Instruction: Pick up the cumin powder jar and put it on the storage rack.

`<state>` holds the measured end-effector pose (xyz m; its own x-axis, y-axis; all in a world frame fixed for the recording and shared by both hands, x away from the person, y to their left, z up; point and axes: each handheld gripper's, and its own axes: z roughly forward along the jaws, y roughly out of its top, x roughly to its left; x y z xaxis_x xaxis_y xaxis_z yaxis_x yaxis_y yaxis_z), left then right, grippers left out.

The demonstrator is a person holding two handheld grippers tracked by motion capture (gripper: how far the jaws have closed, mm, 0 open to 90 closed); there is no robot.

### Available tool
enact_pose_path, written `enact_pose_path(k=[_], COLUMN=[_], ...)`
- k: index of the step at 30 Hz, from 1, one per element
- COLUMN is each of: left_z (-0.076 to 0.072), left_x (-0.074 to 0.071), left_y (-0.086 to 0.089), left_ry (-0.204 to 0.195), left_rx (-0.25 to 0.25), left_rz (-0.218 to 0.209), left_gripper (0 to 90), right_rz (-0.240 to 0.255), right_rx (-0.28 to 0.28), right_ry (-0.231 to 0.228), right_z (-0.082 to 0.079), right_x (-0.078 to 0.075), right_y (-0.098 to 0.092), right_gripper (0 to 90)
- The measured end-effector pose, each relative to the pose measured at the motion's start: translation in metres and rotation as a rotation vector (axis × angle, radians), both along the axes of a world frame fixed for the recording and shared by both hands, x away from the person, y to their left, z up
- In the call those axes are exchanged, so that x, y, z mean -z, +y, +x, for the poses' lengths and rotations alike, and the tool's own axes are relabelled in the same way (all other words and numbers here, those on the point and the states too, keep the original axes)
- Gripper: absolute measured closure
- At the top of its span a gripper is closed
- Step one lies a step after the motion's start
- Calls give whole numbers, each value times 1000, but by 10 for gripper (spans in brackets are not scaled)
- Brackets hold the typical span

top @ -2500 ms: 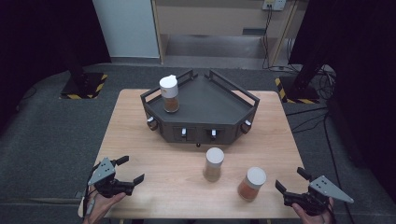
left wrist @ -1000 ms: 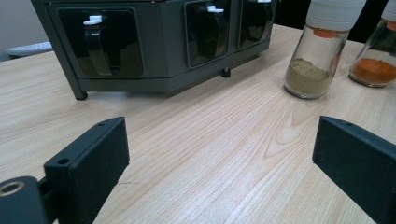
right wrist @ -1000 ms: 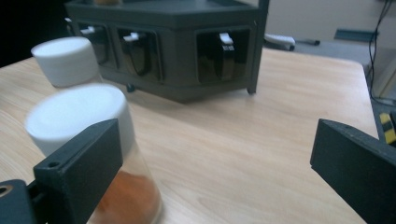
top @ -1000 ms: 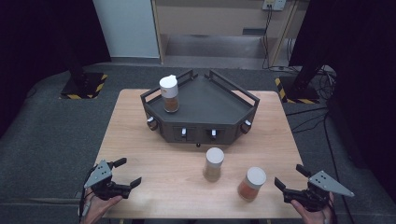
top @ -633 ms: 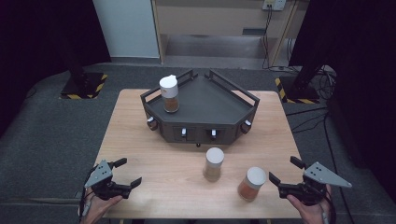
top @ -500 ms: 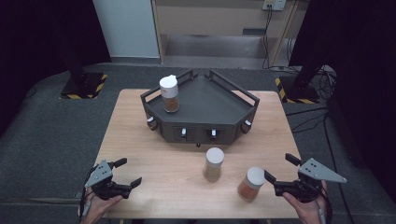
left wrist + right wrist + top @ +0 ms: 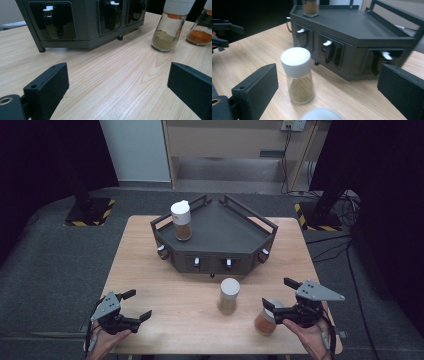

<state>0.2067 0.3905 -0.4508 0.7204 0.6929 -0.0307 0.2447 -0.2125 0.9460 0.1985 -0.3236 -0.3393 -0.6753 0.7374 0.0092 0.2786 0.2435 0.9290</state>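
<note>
**Right gripper lined up on the orange spice jar**

The dark rack at the table's far middle carries 1 jar, seemingly the destination. The right gripper has its jaws apart around the orange-filled jar (not yet clamped). The olive jar waits beside it. The left gripper, jaws apart, idles empty.

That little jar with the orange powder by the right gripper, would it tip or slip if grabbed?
The orange-powder jar looks tall and narrow, so a push near its cap may tip it. Its clear, smooth-looking wall could slip between the jaws of the open right gripper. Only partly filled, it is probably light.
</note>
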Motion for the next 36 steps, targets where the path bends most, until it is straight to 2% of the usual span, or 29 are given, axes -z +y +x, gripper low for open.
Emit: enact_pose_path(k=[8, 22, 26, 36], left_z=[0, 0, 0, -1], left_x=[0, 0, 0, 0], left_y=[0, 1, 1, 1], left_ry=[-1, -2, -3, -6], left_rx=[0, 2, 4, 4], left_rz=[-1, -4, -5, -6], left_gripper=[27, 28, 28, 28], right_rz=[0, -24, -62, -139], right_rx=[-51, -77, -72, -77], right_ry=[18, 57, 76, 156], right_z=[13, 28, 33, 57], right_x=[-4, -8, -11, -24], right_y=[21, 59, 71, 93], right_gripper=[35, 41, 48, 59])
